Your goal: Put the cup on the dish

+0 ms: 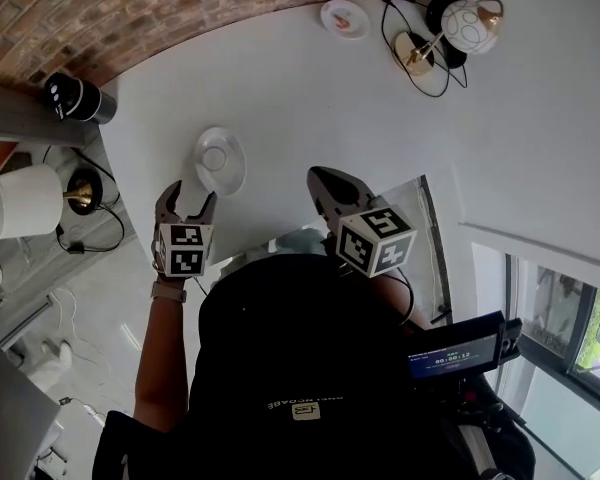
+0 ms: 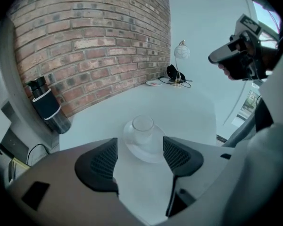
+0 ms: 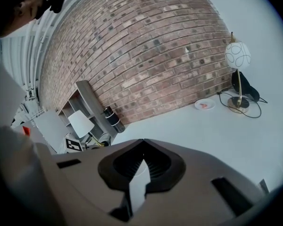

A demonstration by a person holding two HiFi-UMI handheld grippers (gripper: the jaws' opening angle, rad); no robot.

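We are recording the cup (image 1: 214, 158) as standing upright on the dish (image 1: 236, 176), rim up, in the near left part of the worktop (image 1: 310, 98). We are judging the placement to be already made.

The left tongs (image 1: 193, 196) are standing spread, holding nothing. In the left gripper view the cup (image 2: 143, 127) and dish (image 2: 150, 155) are lying straight ahead on the far side of the left tongs (image 2: 140, 149), centred on the gap between the jaws and apart from both.

The right tongs (image 1: 325, 182) are pressed together with nothing between them, and are sitting to the right of the dish. The right gripper view shows the right tongs (image 3: 142, 161) pointing past it.

The left side is plainly the nearer. We are judging that any further approach is running straight forward along the left tongs' own line.
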